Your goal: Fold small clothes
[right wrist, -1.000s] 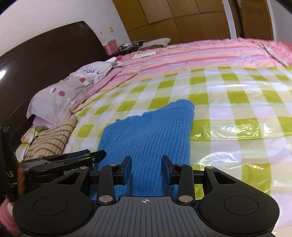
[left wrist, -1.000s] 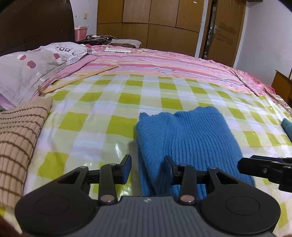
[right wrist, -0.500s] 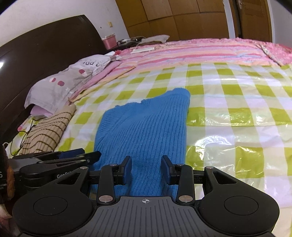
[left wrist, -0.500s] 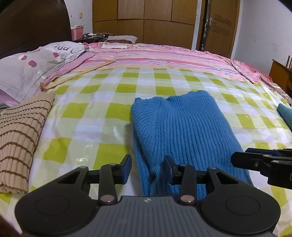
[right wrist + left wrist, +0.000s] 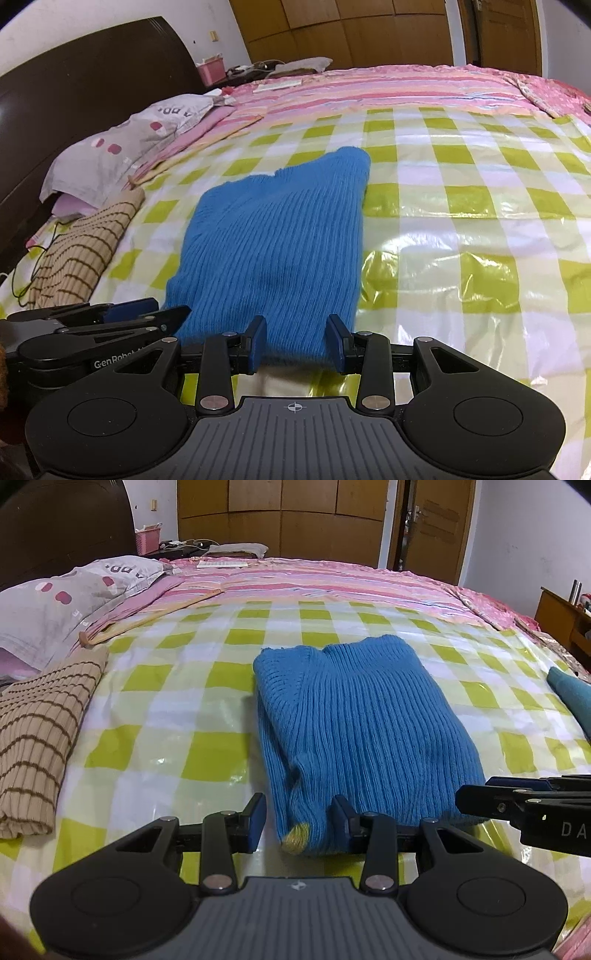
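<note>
A blue ribbed sweater lies folded into a long strip on the green-checked plastic sheet. Its near hem, with a yellow patch at the corner, sits between the fingers of my left gripper, which is open; the pads do not press the knit. In the right wrist view the sweater runs away from my right gripper, also open, with the right part of the hem between its fingers. Each gripper shows in the other's view: the right gripper from the side, and the left gripper.
A folded beige striped garment lies at the left beside a grey spotted pillow. A teal cloth pokes in at the right edge. A wooden hanger rests on the pink striped cover beyond.
Both grippers have drawn back along the sweater to its near hem, so more of the knit lies ahead of them. The jaws kept the same gap.
</note>
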Action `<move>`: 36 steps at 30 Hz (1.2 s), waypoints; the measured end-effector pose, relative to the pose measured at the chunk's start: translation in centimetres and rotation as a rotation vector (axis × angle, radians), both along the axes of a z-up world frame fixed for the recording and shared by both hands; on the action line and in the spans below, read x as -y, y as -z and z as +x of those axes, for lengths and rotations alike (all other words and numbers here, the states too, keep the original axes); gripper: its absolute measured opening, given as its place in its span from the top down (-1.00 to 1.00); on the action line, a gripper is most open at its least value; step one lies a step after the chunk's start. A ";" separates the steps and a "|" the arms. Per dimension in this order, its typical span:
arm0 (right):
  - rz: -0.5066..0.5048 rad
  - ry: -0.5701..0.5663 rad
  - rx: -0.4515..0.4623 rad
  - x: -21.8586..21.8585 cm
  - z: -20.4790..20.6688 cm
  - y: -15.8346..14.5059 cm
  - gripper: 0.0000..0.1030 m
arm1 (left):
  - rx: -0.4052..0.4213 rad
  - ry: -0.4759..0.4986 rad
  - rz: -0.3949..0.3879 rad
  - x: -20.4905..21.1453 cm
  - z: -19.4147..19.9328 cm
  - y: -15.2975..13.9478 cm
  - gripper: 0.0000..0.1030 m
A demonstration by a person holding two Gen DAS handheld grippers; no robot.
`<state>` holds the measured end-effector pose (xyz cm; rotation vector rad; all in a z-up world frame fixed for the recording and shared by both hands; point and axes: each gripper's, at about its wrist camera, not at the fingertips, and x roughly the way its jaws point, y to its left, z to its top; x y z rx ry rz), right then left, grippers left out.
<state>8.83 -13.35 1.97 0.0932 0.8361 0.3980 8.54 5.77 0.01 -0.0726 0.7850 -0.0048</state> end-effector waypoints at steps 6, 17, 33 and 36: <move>0.006 -0.005 0.004 -0.2 -1.4 -0.2 0.30 | 0.002 0.011 0.002 0.3 -1.2 0.1 0.12; 0.004 -0.003 -0.012 -0.1 -4.0 0.3 0.30 | -0.026 0.046 0.007 1.3 -3.5 0.8 0.09; 0.011 0.036 -0.041 1.1 -6.4 2.1 0.27 | -0.023 0.089 0.010 2.9 -5.8 0.8 -0.18; 0.001 0.039 -0.037 1.1 -6.8 2.3 0.23 | -0.020 0.090 0.023 3.2 -6.1 0.7 -0.25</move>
